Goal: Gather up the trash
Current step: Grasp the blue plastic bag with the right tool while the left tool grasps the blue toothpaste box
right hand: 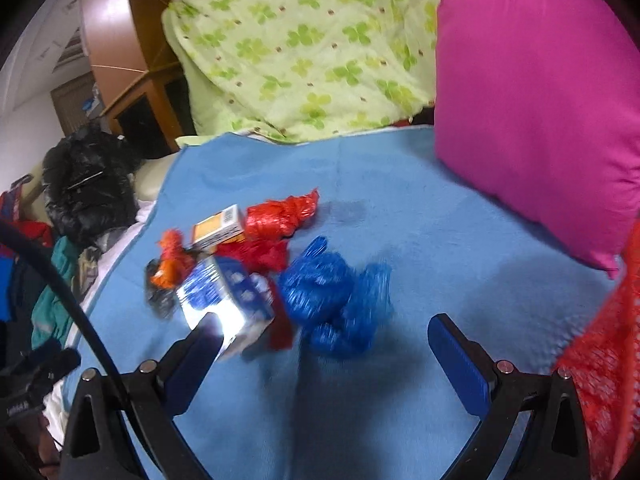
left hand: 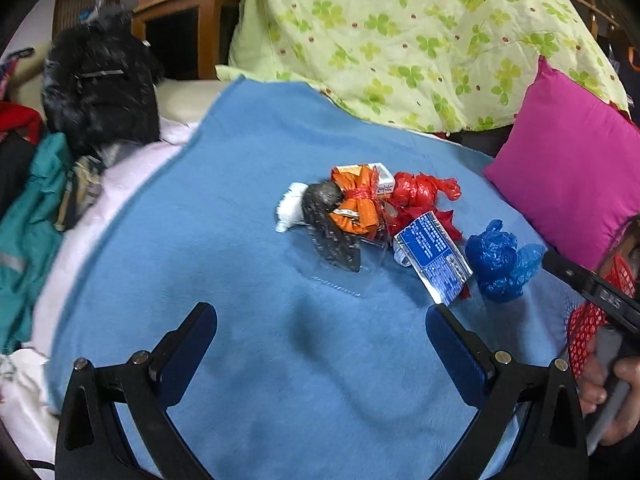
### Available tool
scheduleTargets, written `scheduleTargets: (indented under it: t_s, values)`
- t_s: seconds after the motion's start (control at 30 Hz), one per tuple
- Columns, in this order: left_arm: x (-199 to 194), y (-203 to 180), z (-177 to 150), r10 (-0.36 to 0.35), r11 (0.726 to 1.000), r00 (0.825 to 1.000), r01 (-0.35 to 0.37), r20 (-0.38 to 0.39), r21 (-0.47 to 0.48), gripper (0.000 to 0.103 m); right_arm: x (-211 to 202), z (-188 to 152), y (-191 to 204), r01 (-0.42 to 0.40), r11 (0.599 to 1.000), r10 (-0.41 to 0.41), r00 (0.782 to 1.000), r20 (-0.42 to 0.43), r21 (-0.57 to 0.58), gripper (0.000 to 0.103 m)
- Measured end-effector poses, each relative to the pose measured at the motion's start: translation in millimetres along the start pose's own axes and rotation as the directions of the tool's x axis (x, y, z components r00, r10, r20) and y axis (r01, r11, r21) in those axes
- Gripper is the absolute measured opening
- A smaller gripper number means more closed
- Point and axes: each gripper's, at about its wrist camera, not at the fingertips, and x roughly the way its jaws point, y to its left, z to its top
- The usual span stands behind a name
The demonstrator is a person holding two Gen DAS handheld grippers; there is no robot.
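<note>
A heap of trash lies on the blue blanket (left hand: 248, 360): a crumpled blue plastic bag (left hand: 500, 264) (right hand: 332, 296), a blue carton (left hand: 434, 254) (right hand: 228, 304), a red plastic bag (left hand: 420, 192) (right hand: 280, 216), an orange wrapper (left hand: 358, 208) (right hand: 172, 260), an orange-white box (left hand: 376, 174) (right hand: 220, 226), a dark wrapper (left hand: 328, 224) and a white wad (left hand: 290, 206). My left gripper (left hand: 320, 332) is open, short of the heap. My right gripper (right hand: 324, 344) is open just in front of the blue bag; its left finger overlaps the carton.
A magenta cushion (left hand: 572, 176) (right hand: 536, 104) leans at the right. A green clover-print quilt (left hand: 400, 32) (right hand: 304, 48) is piled behind. A black jacket (left hand: 100, 84) and clothes lie left. A red mesh bag (right hand: 608, 352) hangs at the right by a hand (left hand: 608, 392).
</note>
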Motion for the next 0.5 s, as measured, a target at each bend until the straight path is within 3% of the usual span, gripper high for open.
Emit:
scheduleTargets:
  t_s: [0.1,0.2,0.3,0.33,0.5]
  values:
    - [18.2,-9.4,11.4,-0.036,0.999,0.999,0.036,-0.026,0.0,0.103,29.7,10.4,-6.5,0.003,1.0,-0.002,0.999,-0.035,0.011,0.099]
    - [34.6,-20.0,24.0,-0.048,0.999,0.998,0.048,-0.049,0.009,0.103,56.7,13.7,-14.1,-0.04,0.998,0.044,0.995,-0.085,0.045,0.089]
    - [50.3,-28.5,34.4,-0.056,0.998,0.995,0.057,-0.08,0.011,0.103,82.7,11.0,-19.5,-0.094,0.992,0.107,0.983,-0.152,0.088,0.07]
    - [56.0,-33.0,37.5,-0.064,0.998,0.994,0.065,-0.092,0.01,0.103,86.6,10.1,-20.0,-0.112,0.989,0.126,0.979,-0.159,0.092,0.059]
    - [75.0,-55.8,47.1,-0.088,0.996,0.986,0.091,-0.139,0.012,0.103,79.0,9.7,-19.3,-0.131,0.987,0.142,0.984,-0.112,0.097,0.054]
